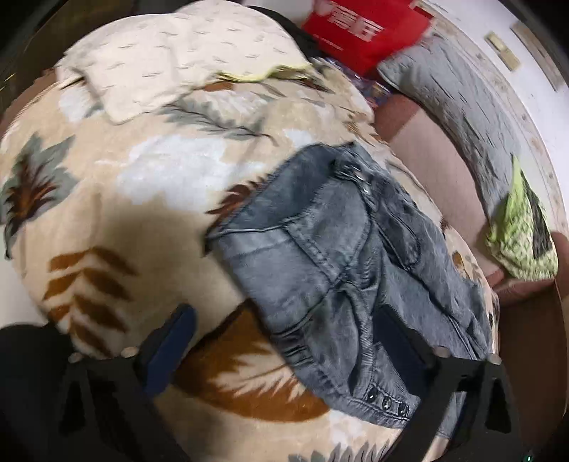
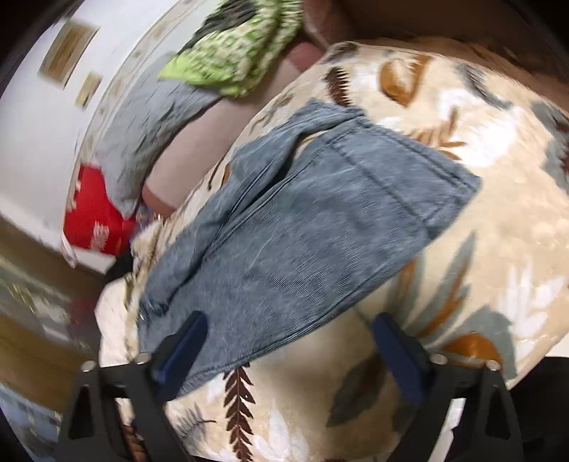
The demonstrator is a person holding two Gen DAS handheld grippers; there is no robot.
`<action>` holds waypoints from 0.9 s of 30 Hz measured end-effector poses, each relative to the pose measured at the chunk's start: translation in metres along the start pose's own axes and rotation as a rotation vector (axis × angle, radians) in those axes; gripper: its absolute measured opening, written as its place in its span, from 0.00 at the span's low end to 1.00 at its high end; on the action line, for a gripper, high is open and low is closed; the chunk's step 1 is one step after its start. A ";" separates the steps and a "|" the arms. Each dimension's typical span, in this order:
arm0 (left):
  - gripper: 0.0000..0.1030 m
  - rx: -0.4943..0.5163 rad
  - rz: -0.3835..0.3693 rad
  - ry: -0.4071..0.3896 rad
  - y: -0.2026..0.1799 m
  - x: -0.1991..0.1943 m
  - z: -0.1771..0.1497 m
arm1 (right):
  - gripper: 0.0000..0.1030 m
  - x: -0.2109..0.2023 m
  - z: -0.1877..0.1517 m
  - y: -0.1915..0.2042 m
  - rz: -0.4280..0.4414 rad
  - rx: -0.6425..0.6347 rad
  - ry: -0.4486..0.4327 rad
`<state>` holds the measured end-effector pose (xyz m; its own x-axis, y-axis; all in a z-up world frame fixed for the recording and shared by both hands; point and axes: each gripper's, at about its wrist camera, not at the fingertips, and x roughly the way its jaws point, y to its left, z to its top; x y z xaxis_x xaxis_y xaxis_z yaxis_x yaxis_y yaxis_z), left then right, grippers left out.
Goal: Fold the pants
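Observation:
Grey-blue denim pants [image 1: 330, 270] lie on a beige leaf-print blanket [image 1: 142, 213]. In the left wrist view the waist with its buttons and pockets faces me. My left gripper [image 1: 284, 341] is open above the blanket, its right finger [image 1: 402, 341] over the pants, its left finger [image 1: 170, 341] over bare blanket. In the right wrist view the pants [image 2: 302, 227] lie folded, hems at the upper right. My right gripper [image 2: 288, 352] is open and empty, its left finger [image 2: 181, 352] over the pants' near edge.
A cream patterned cloth [image 1: 170, 60] lies on the blanket's far side. A red bag [image 1: 359, 32], a grey pillow [image 1: 458, 106] and a green patterned cloth [image 1: 519, 234] sit on the pink sheet [image 1: 426, 149] by the white wall.

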<state>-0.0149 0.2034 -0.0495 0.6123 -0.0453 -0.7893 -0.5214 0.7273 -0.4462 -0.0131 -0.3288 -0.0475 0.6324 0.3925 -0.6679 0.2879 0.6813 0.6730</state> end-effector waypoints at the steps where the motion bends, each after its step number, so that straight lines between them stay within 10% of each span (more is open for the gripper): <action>1: 0.75 0.004 -0.006 0.024 -0.001 0.007 0.001 | 0.78 -0.001 0.004 -0.005 -0.002 0.022 0.008; 10: 0.74 -0.064 -0.018 0.048 0.002 0.026 0.002 | 0.69 0.002 0.052 -0.068 -0.058 0.262 -0.009; 20: 0.96 0.098 -0.007 0.072 -0.018 0.036 -0.002 | 0.19 0.021 0.085 -0.079 -0.164 0.248 -0.033; 23: 0.28 0.078 0.046 0.066 -0.015 0.034 0.008 | 0.15 0.018 0.082 -0.078 -0.172 0.224 -0.035; 27: 0.16 0.028 0.010 0.111 -0.006 0.037 0.018 | 0.10 0.015 0.082 -0.067 -0.176 0.171 -0.034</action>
<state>0.0217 0.2097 -0.0688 0.5367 -0.1126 -0.8362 -0.5093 0.7469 -0.4275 0.0358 -0.4194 -0.0767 0.5846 0.2547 -0.7703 0.5113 0.6216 0.5935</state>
